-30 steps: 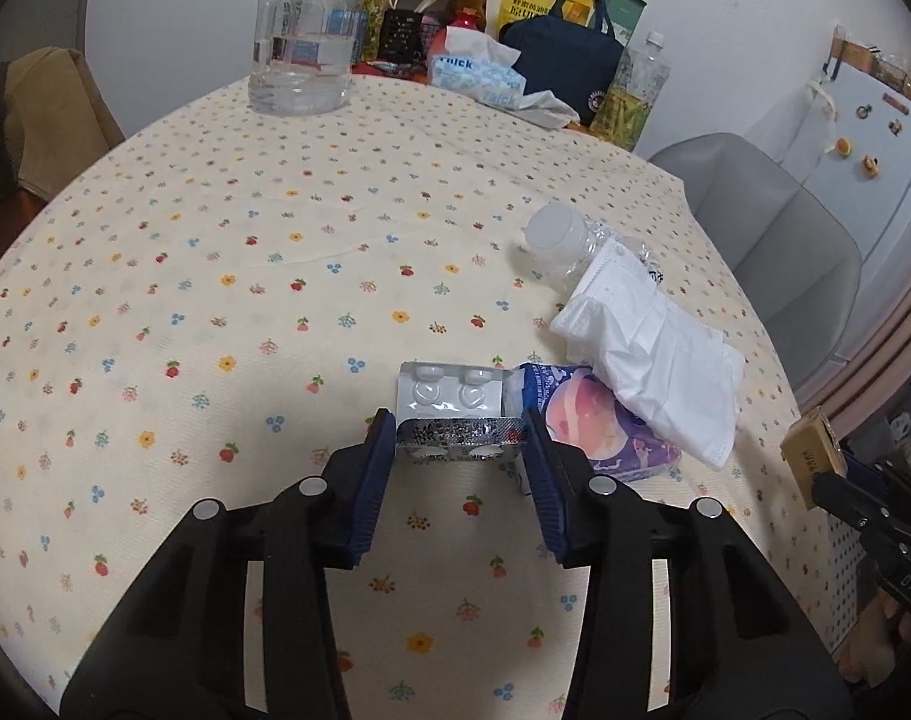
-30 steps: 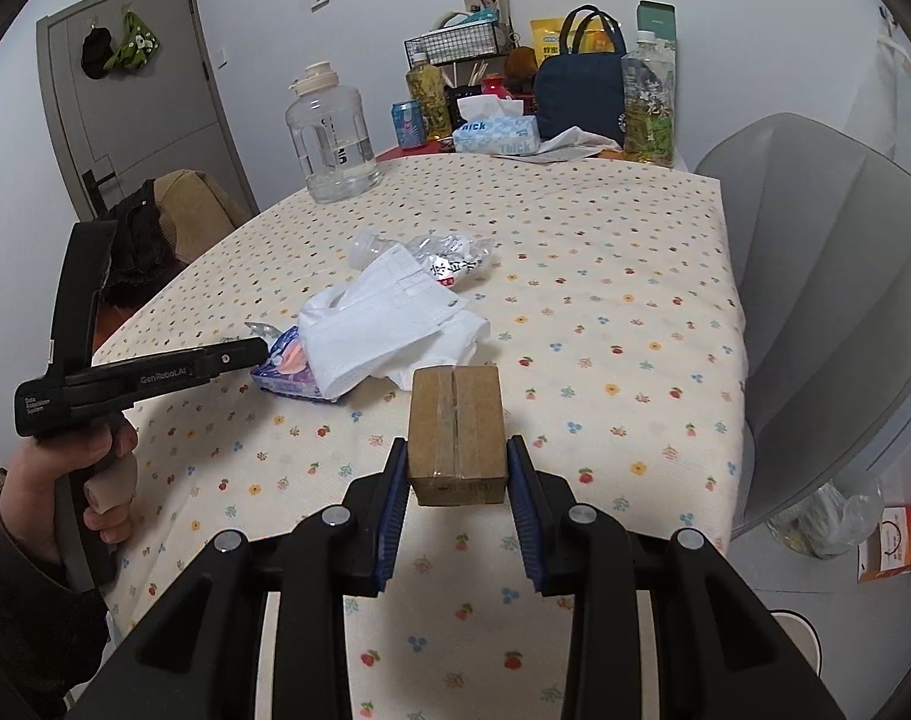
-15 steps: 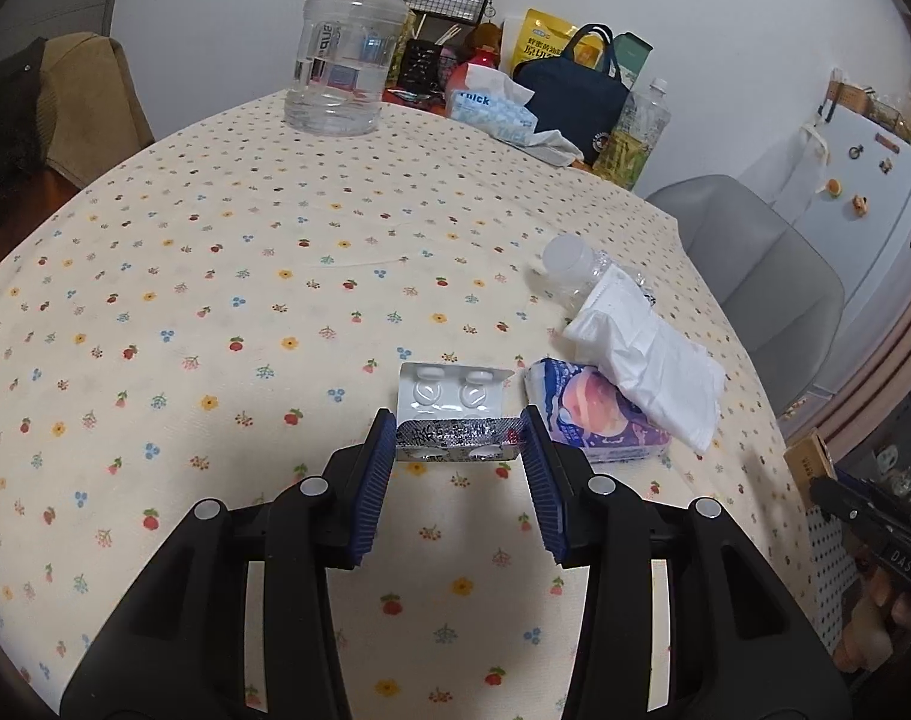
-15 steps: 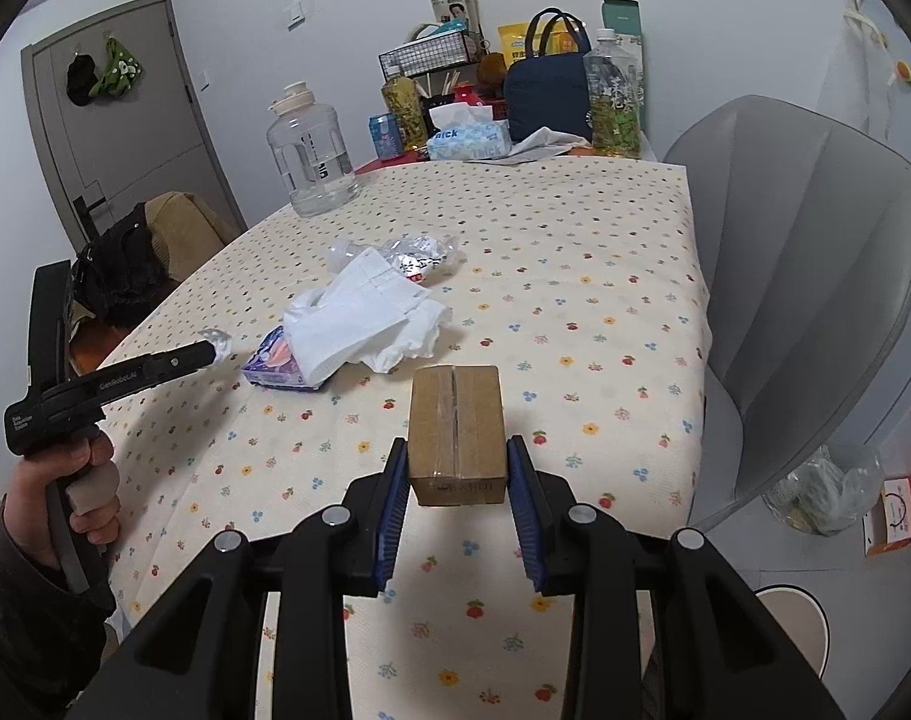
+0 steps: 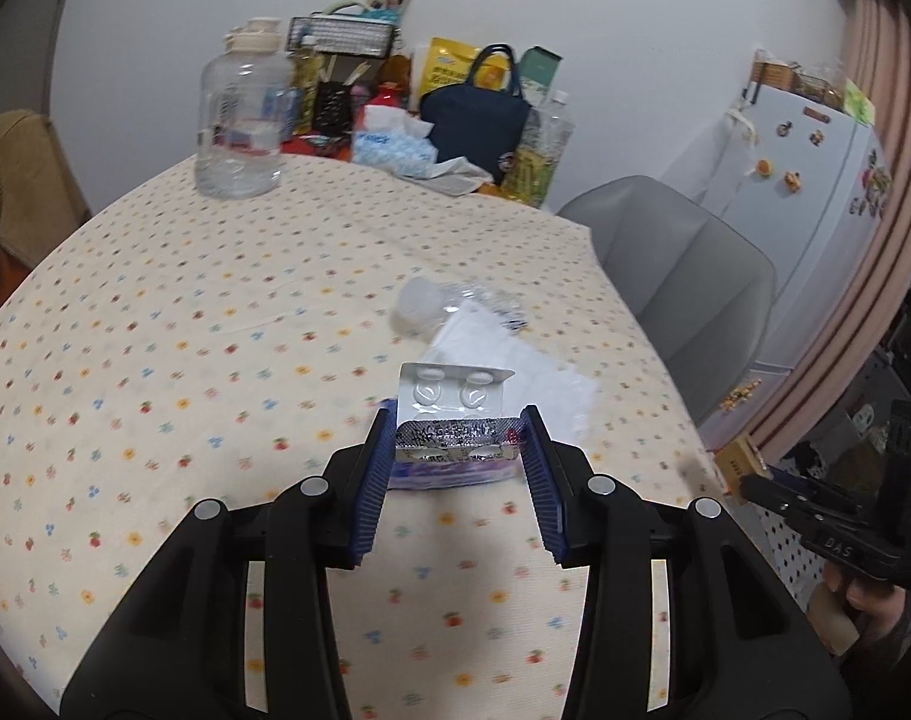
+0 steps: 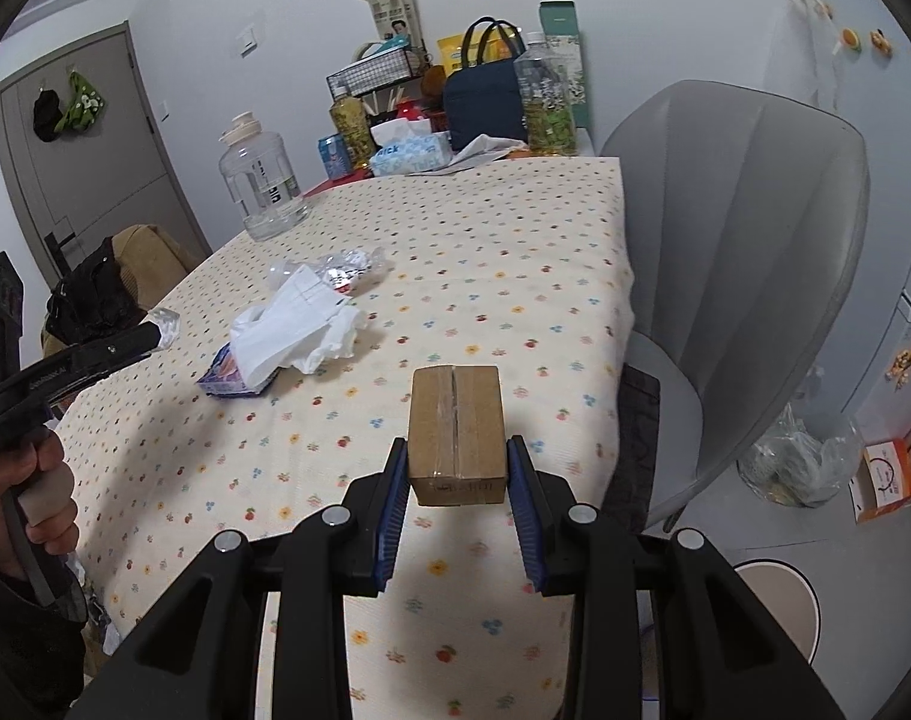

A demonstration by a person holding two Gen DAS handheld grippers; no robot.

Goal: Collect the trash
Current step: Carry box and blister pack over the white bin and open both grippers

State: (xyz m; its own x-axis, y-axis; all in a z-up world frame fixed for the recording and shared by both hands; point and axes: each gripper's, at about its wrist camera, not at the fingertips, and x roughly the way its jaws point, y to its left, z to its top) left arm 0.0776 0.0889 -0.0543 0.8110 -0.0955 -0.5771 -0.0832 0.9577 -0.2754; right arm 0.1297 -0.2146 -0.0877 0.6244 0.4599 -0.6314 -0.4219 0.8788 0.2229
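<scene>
Cardboard box (image 6: 457, 435), taped shut, is clamped in the right gripper (image 6: 457, 474) above the table (image 6: 515, 252). Left gripper (image 5: 458, 450) pinches a pill blister pack (image 5: 455, 414). Tissues (image 6: 299, 330) and a crushed bottle (image 6: 341, 267) lie at ten o'clock of the box.

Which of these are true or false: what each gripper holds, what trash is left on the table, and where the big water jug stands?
1. The left gripper holds a blister pack. True.
2. The right gripper is empty. False: it grips a taped cardboard box.
3. A crumpled white tissue lies on the tablecloth. True.
4. The big clear water jug lies tipped over. False: it stands upright.
5. A crushed plastic bottle lies beyond the tissue. True.
</scene>
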